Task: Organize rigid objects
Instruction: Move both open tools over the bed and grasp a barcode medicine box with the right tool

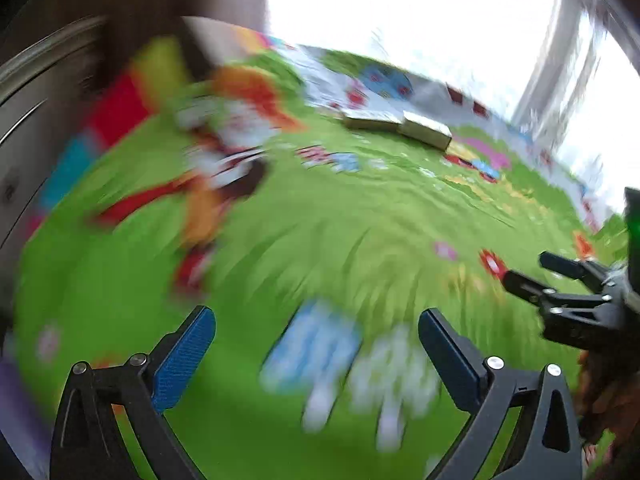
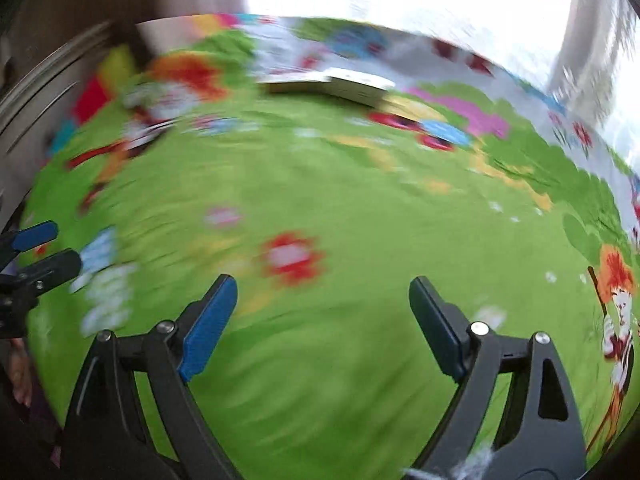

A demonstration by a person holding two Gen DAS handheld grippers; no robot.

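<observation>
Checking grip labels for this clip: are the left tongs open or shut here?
Open. In the left wrist view the left tongs stand wide apart, with only the green play mat between the blue pads; nothing is held.

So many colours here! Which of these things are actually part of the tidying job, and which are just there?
Part of the job:
- two flat boxes, lying end to end, far side of the blanket
- left gripper, open, empty
- right gripper, open, empty

Just there:
- green cartoon blanket, the surface underneath
- bright window
- wooden furniture, too blurred to identify
</observation>
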